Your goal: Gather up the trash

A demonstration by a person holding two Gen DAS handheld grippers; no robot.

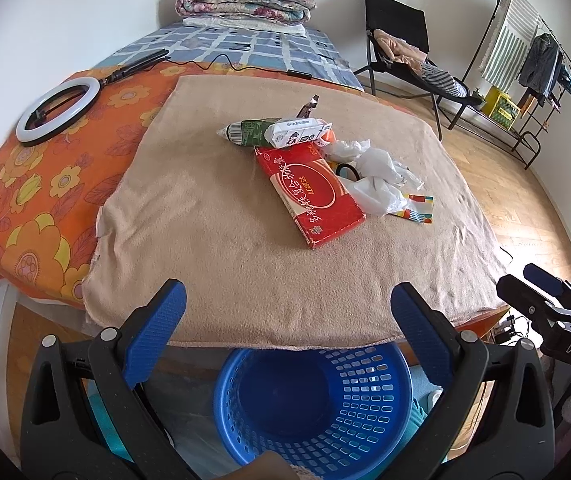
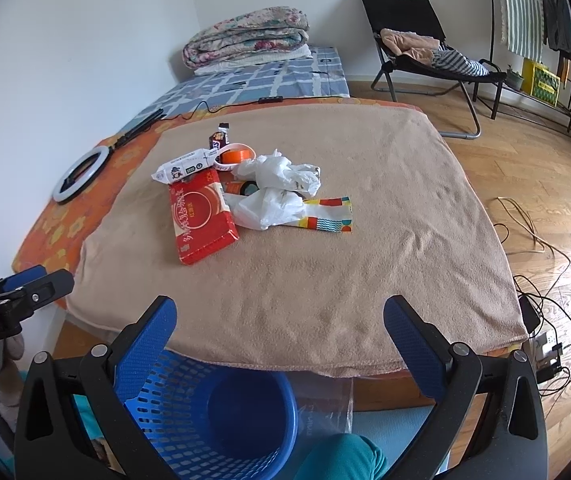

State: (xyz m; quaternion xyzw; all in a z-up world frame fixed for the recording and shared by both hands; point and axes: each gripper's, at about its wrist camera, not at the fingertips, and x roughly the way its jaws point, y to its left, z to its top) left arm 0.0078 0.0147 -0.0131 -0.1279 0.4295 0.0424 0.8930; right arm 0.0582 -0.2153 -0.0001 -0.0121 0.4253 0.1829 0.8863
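A pile of trash lies in the middle of a beige blanket (image 1: 245, 248) (image 2: 365, 272) on the bed: a red flat box (image 1: 311, 194) (image 2: 199, 220), a white wrapper pack (image 1: 297, 132) (image 2: 183, 166), a green bag (image 1: 245, 130), crumpled white plastic (image 1: 373, 176) (image 2: 281, 188), a colourful paper strip (image 1: 419, 206) (image 2: 327, 214) and an orange tape roll (image 2: 235, 156). A blue plastic basket (image 1: 313, 404) (image 2: 221, 412) stands empty on the floor at the bed's near edge. My left gripper (image 1: 285, 312) and right gripper (image 2: 279, 328) are open and empty, above the basket, short of the pile.
A ring light (image 1: 59, 110) (image 2: 79, 176) with its cable lies on the orange floral sheet at left. Folded quilts (image 1: 245, 0) sit at the far end. A black chair (image 2: 417, 40) with clothes, a clothes rack (image 1: 525, 60) and floor cables (image 2: 541, 280) are at right.
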